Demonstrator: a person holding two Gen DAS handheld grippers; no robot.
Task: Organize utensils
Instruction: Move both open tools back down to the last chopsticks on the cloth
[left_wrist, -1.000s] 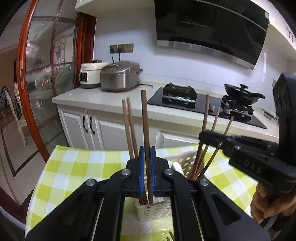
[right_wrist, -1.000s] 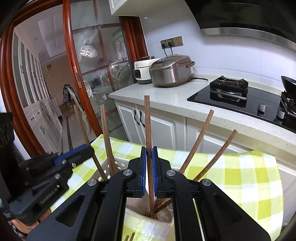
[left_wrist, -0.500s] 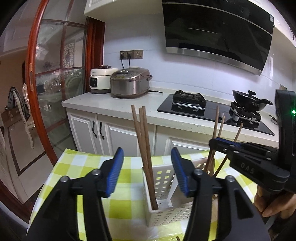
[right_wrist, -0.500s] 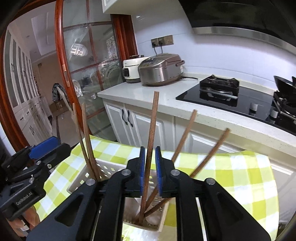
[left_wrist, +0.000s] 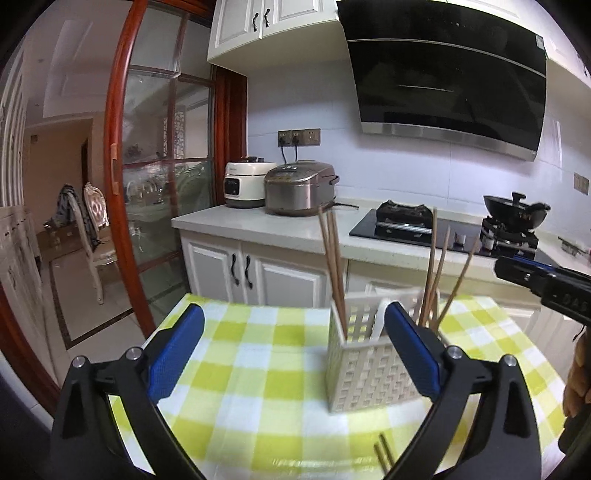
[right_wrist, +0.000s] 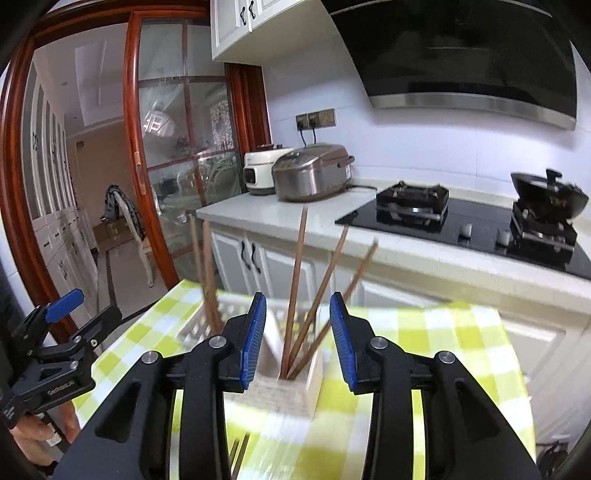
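Both claws are opening, nothing between their pads: left claw (left_wrist: 293, 350) spread wide, right claw (right_wrist: 297, 338) partly. Brown chopsticks (right_wrist: 295, 291) stand in the white basket (left_wrist: 369, 380) (two compartments) on the checked table (left_wrist: 258, 369).

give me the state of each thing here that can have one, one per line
left gripper: jaws opening, nothing between them
right gripper: jaws opening, clear of the chopsticks
white perforated plastic utensil holder: upright on the checked cloth
brown wooden chopsticks: standing in the holder, leaning
loose chopstick pair: lying on the cloth
black wok: on the burner
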